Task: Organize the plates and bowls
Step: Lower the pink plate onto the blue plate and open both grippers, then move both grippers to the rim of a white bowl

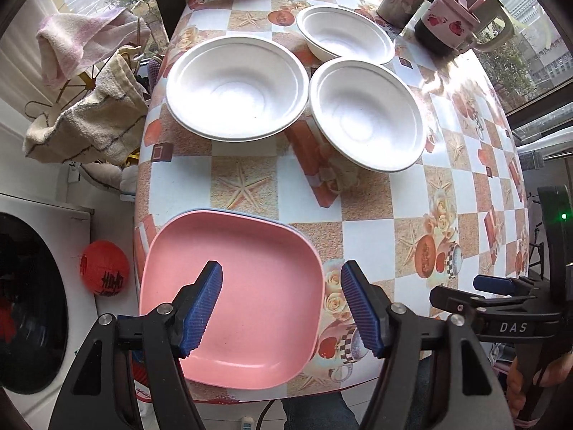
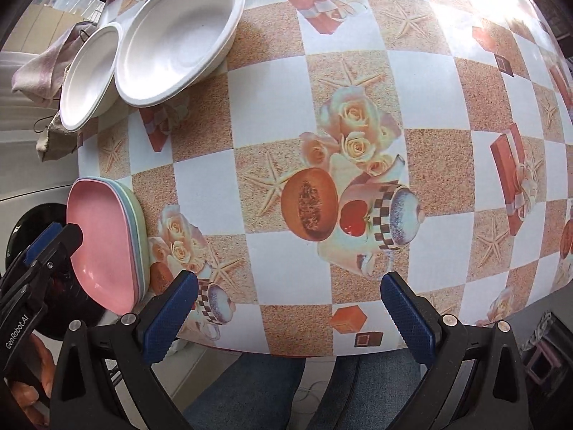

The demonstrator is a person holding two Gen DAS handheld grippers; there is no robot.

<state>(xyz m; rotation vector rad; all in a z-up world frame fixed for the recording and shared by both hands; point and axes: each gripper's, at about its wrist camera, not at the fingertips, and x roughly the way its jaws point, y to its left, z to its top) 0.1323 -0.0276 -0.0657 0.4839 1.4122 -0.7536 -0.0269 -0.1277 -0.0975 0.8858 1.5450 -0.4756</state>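
Observation:
A pink square plate (image 1: 232,304) tops a stack of pastel plates (image 2: 104,243) at the table's near left corner. My left gripper (image 1: 283,283) hangs open above it: one pad over the pink plate, the other past its right edge, neither touching. Three white bowls stand farther back: a large bowl (image 1: 236,86), a second bowl (image 1: 369,113) beside it and a third bowl (image 1: 345,32) behind. My right gripper (image 2: 290,286) is wide open over bare tablecloth near the front edge, nothing between its fingers. It also shows in the left wrist view as the right gripper (image 1: 490,285), right of the stack.
The patterned tablecloth (image 2: 358,71) covers the table. A mug (image 1: 476,10) and a pink-lidded cup (image 1: 447,18) stand at the back right. Towels (image 1: 89,122) hang left of the table, above a washing machine (image 1: 32,301). A person's jeans (image 2: 286,387) show below the front edge.

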